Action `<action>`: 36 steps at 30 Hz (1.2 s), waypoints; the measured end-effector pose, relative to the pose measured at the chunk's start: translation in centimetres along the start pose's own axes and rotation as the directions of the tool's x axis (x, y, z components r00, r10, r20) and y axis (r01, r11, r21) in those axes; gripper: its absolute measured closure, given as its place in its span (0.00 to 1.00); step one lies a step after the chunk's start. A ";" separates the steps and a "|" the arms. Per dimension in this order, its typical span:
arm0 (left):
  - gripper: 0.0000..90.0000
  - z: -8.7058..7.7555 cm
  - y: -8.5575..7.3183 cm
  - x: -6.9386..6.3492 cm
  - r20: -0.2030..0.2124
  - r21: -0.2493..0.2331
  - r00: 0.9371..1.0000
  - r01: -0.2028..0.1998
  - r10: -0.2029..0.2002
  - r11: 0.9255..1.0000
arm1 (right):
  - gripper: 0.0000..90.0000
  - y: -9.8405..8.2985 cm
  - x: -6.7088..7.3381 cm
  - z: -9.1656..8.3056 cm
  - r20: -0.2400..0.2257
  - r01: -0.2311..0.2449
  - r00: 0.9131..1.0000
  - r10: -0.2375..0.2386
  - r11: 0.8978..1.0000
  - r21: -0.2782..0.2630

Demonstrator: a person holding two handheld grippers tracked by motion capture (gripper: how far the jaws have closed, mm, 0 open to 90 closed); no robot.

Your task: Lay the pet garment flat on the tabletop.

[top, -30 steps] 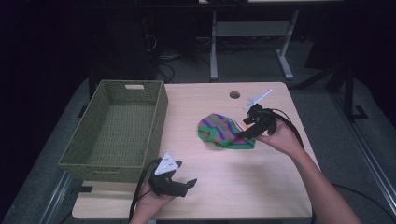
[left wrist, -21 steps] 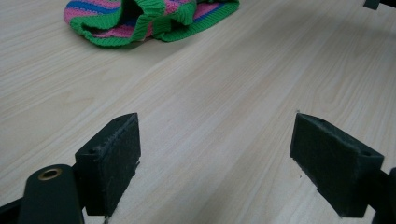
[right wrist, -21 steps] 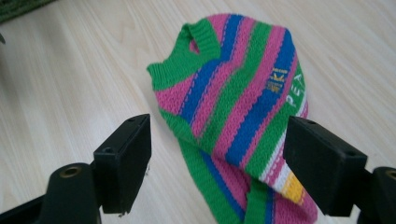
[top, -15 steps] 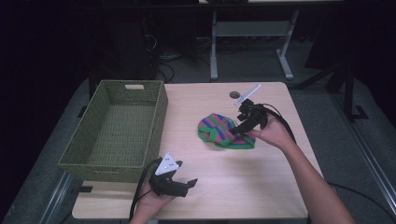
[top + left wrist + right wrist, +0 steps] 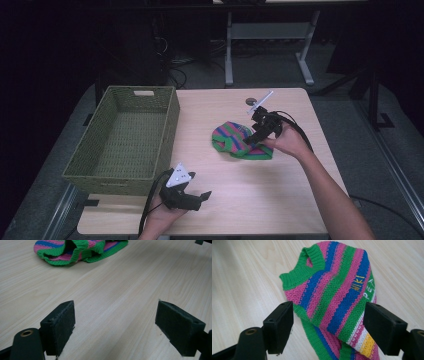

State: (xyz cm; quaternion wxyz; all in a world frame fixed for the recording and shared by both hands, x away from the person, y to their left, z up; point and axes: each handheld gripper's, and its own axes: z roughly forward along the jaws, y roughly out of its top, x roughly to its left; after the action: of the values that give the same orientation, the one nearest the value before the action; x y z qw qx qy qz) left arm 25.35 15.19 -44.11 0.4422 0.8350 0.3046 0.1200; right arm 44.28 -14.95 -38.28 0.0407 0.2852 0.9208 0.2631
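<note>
A small knitted sweater [image 5: 239,141] with green, pink and blue stripes lies crumpled on the wooden table, right of centre. My right gripper [image 5: 253,136] hovers open at its right edge. In the right gripper view the sweater [image 5: 337,300] lies between and beyond the spread jaws, with yellow letters on a blue stripe. My left gripper [image 5: 199,197] rests open near the table's front edge, nothing between its jaws. In the left gripper view the sweater [image 5: 80,251] lies far ahead at the top.
A green woven basket [image 5: 167,127] stands on the left part of the table [image 5: 300,195], with nothing in it. A small dark round disc [image 5: 250,101] sits near the table's far edge. Dark floor and desk legs lie beyond.
My right gripper has shifted a little left and down toward the sweater's right edge. The left gripper has stayed put.
</note>
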 end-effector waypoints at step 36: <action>0.18 -0.2 0.0 0.1 0.009 -0.002 1.000 -0.005 0.005 1.000 | 0.31 0.6 -1.2 6.7 0.064 -0.106 0.993 0.100 0.989 0.103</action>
State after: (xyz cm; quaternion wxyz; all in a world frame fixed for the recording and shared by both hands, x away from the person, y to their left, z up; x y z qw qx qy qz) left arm 25.28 15.38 -44.03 0.4442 0.8358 0.3003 0.1179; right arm 47.07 -12.07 -43.79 0.0389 0.3416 0.9159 0.2071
